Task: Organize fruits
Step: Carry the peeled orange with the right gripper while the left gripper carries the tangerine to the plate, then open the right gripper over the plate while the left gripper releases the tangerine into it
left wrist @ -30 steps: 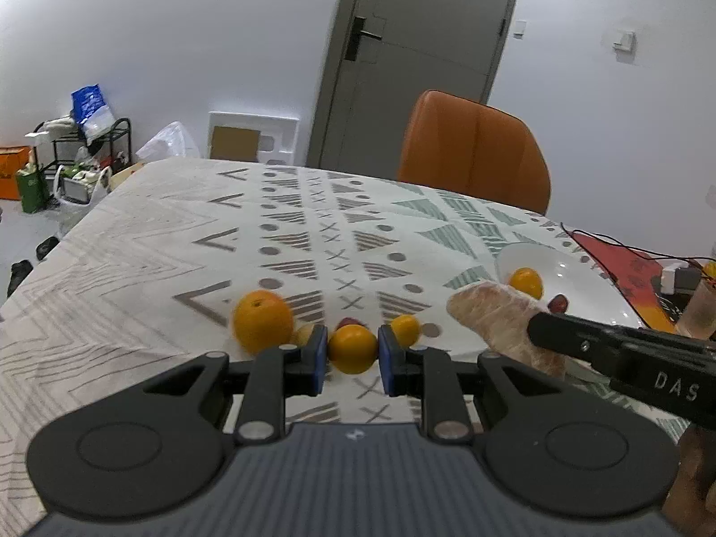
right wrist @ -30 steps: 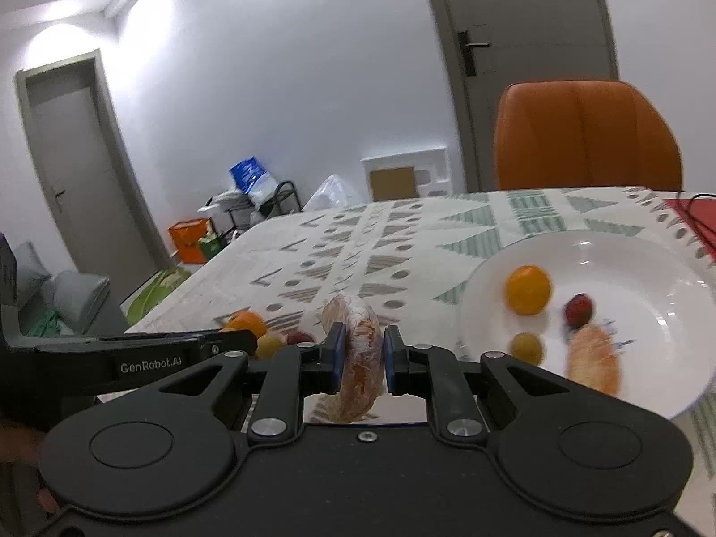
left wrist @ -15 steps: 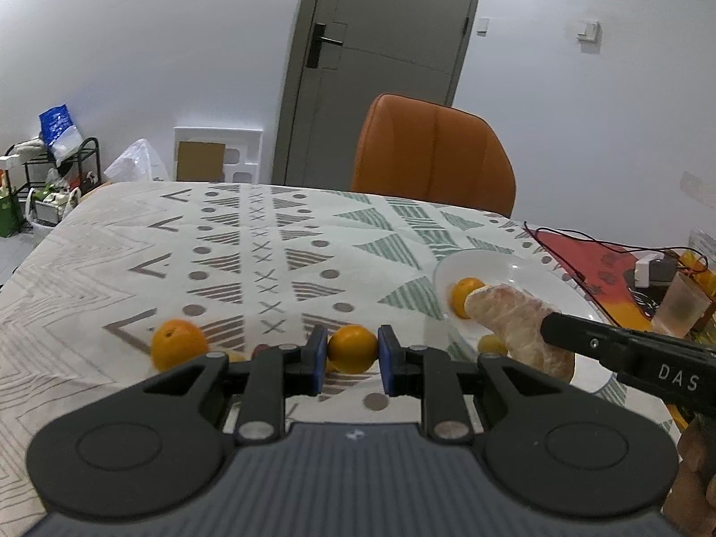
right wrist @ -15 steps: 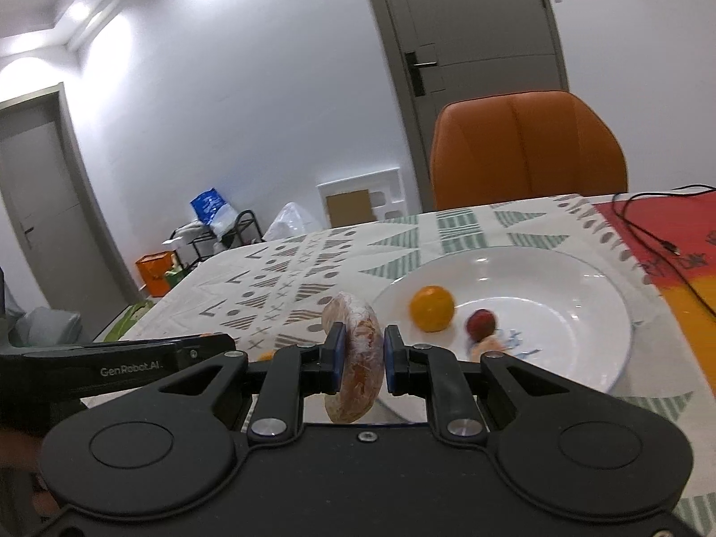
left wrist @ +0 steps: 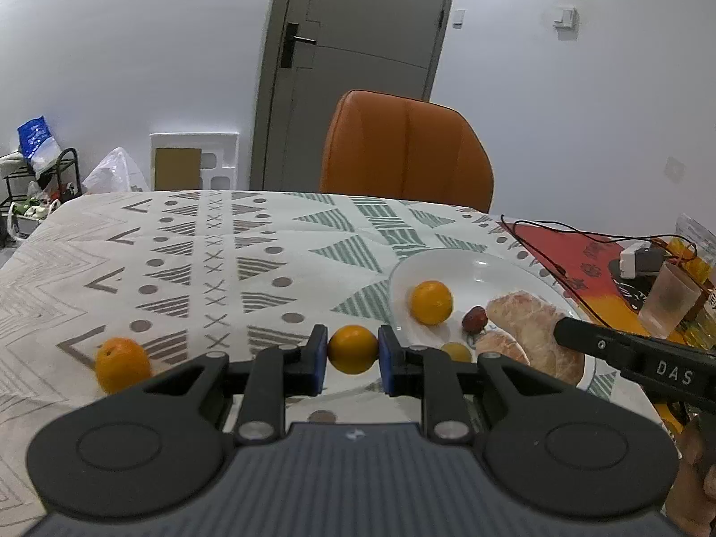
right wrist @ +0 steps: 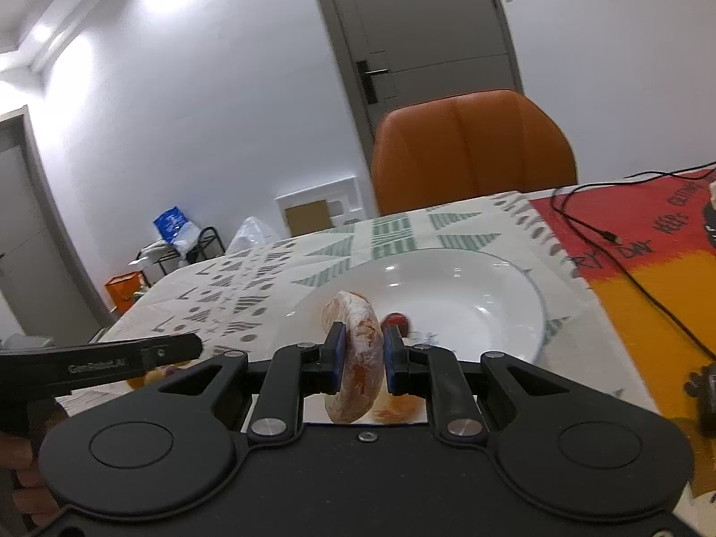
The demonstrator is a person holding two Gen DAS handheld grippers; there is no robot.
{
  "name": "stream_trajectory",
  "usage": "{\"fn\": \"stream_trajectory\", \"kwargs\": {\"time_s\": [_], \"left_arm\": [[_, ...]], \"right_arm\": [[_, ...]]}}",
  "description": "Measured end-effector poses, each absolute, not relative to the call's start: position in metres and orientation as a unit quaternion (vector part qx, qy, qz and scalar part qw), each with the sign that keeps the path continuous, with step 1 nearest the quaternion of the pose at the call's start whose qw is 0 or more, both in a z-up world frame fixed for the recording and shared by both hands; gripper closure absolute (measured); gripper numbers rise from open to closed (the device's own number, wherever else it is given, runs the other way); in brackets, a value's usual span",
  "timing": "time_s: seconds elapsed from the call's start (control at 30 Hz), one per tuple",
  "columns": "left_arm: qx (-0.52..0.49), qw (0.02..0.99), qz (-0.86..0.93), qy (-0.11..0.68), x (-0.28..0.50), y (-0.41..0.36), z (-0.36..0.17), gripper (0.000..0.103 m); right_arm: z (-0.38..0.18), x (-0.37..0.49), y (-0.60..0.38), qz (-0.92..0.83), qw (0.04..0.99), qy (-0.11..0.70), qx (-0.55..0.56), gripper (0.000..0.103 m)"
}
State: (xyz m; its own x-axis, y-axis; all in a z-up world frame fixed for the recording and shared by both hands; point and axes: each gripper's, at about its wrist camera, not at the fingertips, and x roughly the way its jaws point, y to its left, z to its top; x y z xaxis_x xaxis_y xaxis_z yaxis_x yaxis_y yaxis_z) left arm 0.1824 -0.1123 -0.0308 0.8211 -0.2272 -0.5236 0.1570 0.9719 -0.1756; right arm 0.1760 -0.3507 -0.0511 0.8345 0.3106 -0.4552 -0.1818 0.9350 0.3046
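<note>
The left gripper (left wrist: 353, 353) is clamped on a small orange (left wrist: 353, 349), which sits squarely between its blue pads (left wrist: 317, 358) and is held above the patterned tablecloth (left wrist: 215, 268), just short of the near rim of the white plate (left wrist: 505, 268). The right gripper (right wrist: 361, 360) is closed on a peeled citrus segment (right wrist: 355, 344), pinched across its thin width. In the right wrist view the segment stands on edge, its curved long axis running up and down between the pads and its ends poking out above and below them. Seen from the left wrist, this gripper reaches in from the right over the plate's near side, a hand (left wrist: 696, 492) visible at the frame's lower right edge.

On the plate lie another orange (left wrist: 432, 302), a small dark red fruit (left wrist: 474, 318), a small yellow fruit (left wrist: 455, 351) and a second peeled segment (left wrist: 501, 351). A larger orange (left wrist: 123, 363) rests on the cloth well to the left. An orange chair (left wrist: 407, 156) stands behind the table.
</note>
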Motion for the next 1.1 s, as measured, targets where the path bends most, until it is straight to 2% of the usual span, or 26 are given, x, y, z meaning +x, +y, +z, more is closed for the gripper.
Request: {"fn": "stream_trajectory", "kwargs": {"time_s": [0.4,0.47,0.53,0.57,0.93,1.1], "left_arm": [[-0.048,0.951,-0.115,0.284,0.195,-0.137,-0.034,0.081],[-0.049,0.95,-0.117,0.285,0.197,-0.141,-0.035,0.081],[-0.048,0.949,-0.12,0.286,0.199,-0.144,-0.036,0.081],[-0.047,0.949,-0.121,0.287,0.199,-0.145,-0.036,0.081],[-0.043,0.947,-0.139,0.287,0.209,-0.164,-0.031,0.08],[-0.045,0.945,-0.137,0.292,0.208,-0.164,-0.03,0.067]], "right_arm": [[-0.065,0.187,-0.375,0.07,0.954,0.264,0.125,0.084],[-0.067,0.187,-0.378,0.058,0.955,0.265,0.124,0.064],[-0.068,0.185,-0.38,0.062,0.955,0.264,0.123,0.052],[-0.068,0.183,-0.38,0.063,0.955,0.262,0.121,0.051],[-0.069,0.17,-0.379,0.08,0.95,0.274,0.125,0.047],[-0.066,0.167,-0.378,0.084,0.95,0.274,0.128,0.046]]}}
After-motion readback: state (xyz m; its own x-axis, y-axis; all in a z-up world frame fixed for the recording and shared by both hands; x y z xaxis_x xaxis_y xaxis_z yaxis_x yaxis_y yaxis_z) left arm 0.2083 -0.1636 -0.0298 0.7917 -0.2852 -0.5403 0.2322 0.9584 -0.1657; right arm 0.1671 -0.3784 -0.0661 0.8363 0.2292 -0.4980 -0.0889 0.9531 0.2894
